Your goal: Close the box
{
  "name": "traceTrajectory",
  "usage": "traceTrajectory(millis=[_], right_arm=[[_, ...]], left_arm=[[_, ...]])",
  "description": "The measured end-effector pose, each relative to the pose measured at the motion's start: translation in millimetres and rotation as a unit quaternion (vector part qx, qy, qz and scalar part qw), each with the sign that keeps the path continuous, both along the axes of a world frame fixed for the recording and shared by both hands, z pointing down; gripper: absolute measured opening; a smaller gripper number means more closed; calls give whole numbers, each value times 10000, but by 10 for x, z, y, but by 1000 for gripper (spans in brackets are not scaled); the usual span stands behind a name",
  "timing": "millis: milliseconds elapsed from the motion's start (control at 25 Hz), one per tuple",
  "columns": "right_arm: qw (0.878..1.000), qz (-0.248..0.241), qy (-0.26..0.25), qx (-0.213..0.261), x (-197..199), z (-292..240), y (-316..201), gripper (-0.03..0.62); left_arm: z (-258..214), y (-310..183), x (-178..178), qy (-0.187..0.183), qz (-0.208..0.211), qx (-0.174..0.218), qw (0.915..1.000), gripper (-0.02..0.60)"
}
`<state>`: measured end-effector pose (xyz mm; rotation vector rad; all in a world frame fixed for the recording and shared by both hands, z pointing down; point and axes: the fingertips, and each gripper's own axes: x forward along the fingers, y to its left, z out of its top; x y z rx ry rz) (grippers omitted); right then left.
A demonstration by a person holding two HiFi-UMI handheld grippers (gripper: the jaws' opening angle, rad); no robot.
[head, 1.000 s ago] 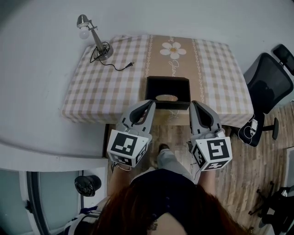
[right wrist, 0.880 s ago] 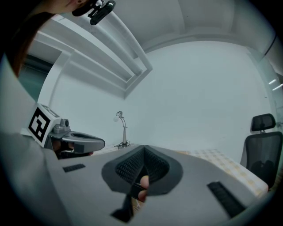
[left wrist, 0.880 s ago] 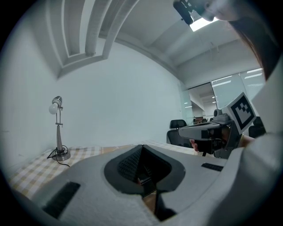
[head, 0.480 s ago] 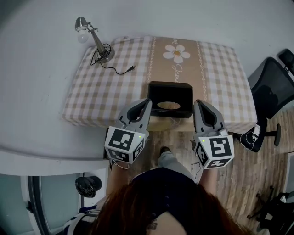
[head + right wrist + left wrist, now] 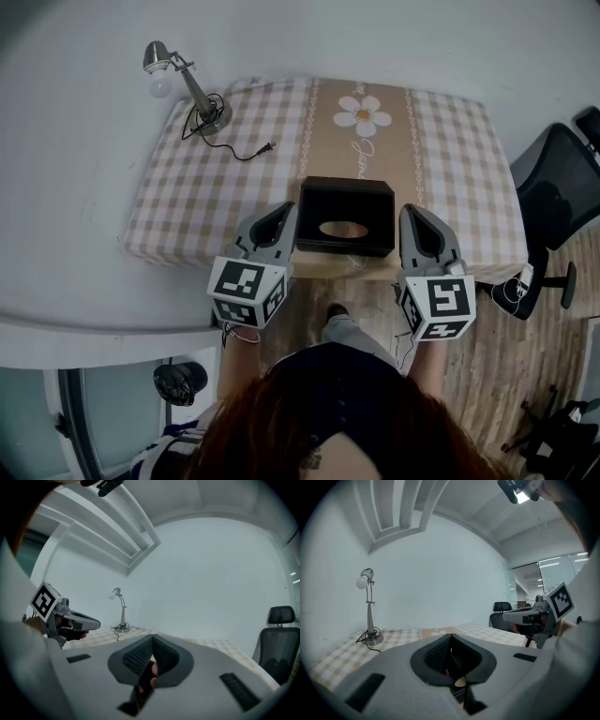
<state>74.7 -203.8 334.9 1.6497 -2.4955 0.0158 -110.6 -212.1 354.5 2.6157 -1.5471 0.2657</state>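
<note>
A black box [image 5: 345,202] sits on the checked tablecloth [image 5: 216,178] near the table's front edge; its flat top face shows a tan oval [image 5: 343,229]. In the head view my left gripper [image 5: 286,212] is just off the box's left side and my right gripper [image 5: 412,216] just off its right side. Both point away from me. Whether either touches the box I cannot tell. In the left gripper view the left gripper [image 5: 451,638] has its jaws together with nothing held. The right gripper [image 5: 152,640] in its own view is the same. The box is hidden in both gripper views.
A silver desk lamp [image 5: 187,80] with a loose black cord [image 5: 239,148] stands at the table's far left corner. A black office chair [image 5: 562,178] is off the table's right side. A white wall runs behind and to the left. The floor below is wood.
Both grippers have shifted outward from the box's front corners to either side of it. The head view has moved, so the table sits lower in the picture.
</note>
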Motion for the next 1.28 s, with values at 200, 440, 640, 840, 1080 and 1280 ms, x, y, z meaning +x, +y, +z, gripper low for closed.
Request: traceTrajectory(millis=[200,440,640,840,1080,1280], right_arm=[[9999,-4,152,-6,30,63,-169,17],[9998,-6,136,-155,108,197,-327,17],[9988,-36,-59,-480,203,366,-451,17],[9965,-95,-177,-809,247,514,-575,17],[9930,-201,-222,-1146,229,712,-673,17],[9897,-216,-222,-1397,236,874,-754,17]], left_arm=[[93,-159,-65,5,-116,-143,9998,28],[227,-305,-120,-17,-217,-329,9992,28],[339,-408,-156,7,-285,-494,9984,28],[449,-513,-193,-12,-330,-698,9970,28],[606,-603,-221,-6,-312,-945,9950,28],[730,-678,-245,23,-320,-1141,9929,28]])
